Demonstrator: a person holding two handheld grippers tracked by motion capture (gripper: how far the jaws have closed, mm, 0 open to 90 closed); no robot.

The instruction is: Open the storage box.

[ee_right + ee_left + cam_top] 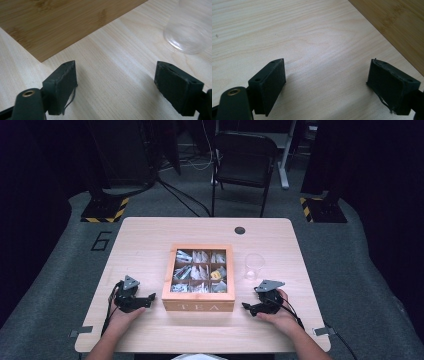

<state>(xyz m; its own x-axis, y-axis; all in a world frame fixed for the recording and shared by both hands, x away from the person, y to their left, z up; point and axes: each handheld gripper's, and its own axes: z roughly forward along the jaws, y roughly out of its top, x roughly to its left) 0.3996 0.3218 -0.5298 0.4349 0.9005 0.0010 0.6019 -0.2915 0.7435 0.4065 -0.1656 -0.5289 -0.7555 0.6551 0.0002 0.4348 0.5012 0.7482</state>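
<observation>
While flanking tea box [198,279], left gripper [149,298], right gripper [248,307] — wide open, empty.

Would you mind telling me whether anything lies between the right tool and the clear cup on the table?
Nothing visible does. The right tool rests open on the table beside the tea box, and only bare tabletop separates it from the clear cup.

Open tool [327,75] over table [312,37], beside box [397,22]
</observation>
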